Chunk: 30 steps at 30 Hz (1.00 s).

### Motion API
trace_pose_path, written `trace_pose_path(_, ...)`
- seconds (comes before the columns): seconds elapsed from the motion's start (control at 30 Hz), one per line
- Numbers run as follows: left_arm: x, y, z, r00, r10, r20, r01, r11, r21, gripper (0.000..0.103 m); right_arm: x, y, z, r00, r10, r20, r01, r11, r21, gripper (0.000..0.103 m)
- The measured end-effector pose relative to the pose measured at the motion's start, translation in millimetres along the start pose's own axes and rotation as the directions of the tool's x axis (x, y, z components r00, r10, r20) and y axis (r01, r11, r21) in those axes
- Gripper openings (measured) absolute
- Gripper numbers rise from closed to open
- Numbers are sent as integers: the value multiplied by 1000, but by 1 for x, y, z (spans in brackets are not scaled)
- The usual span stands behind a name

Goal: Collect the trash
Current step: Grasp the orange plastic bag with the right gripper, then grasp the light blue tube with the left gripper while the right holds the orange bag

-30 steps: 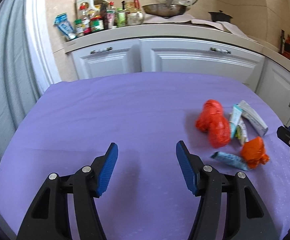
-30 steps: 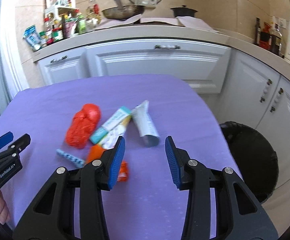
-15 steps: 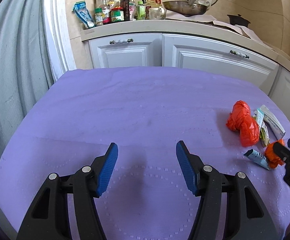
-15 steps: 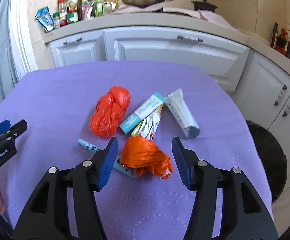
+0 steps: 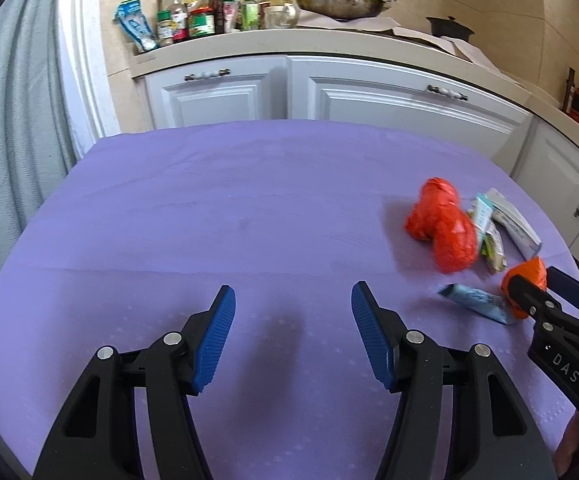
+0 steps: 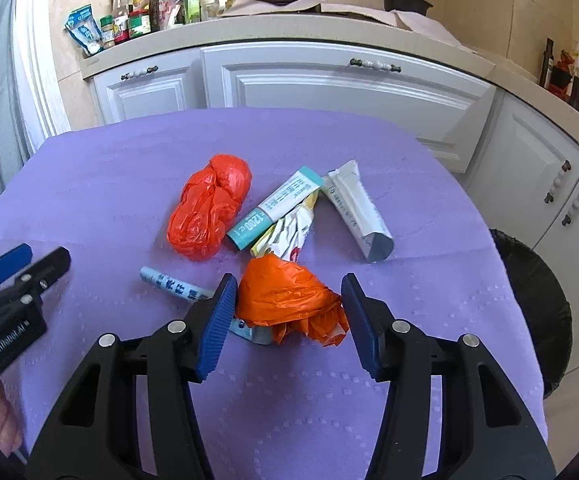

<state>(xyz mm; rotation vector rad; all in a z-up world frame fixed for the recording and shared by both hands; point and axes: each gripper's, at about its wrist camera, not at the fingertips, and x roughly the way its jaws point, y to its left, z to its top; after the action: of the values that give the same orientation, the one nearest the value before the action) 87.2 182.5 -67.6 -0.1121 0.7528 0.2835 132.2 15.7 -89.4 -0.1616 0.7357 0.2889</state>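
Item: orange bag (image 6: 289, 300) on purple cloth (image 6: 109, 184), between the wide-open fingers of your right gripper (image 6: 287, 328).
Your left gripper (image 5: 291, 336) hangs wide, empty. Risk: closing may pinch the small tube (image 6: 173, 287) underneath, or thin plastic may slip free.

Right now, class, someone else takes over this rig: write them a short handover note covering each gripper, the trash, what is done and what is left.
Right gripper: open, straddling the orange crumpled bag, not yet closed.
Left gripper: open, holding nothing, over bare purple tablecloth.
Trash on the cloth: red bag, teal box, crumpled wrapper, white tube, small blue tube partly under the orange bag.
Black bin: on the floor off the table's right edge.
Done: nothing visibly binned.
Left: every piece.
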Motion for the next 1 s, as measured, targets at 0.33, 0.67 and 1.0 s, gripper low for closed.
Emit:
trace_pose_path(0.33, -5, -42, -6, 998, -62, -21, 64, 996, 65, 59, -14, -33, -6, 999, -46, 27, 44, 998, 54, 51)
trace_pose_path(0.67, -7, -75, -9, 996, -88, -34, 92, 986, 138, 60, -27, -76, -16, 995, -92, 49, 85, 988, 130, 51)
trace_pose_path(1.0, -3, -91, -12, 996, -83, -37, 89, 979, 184, 63, -32, -105, -24, 992, -111, 53, 100, 978, 184, 51)
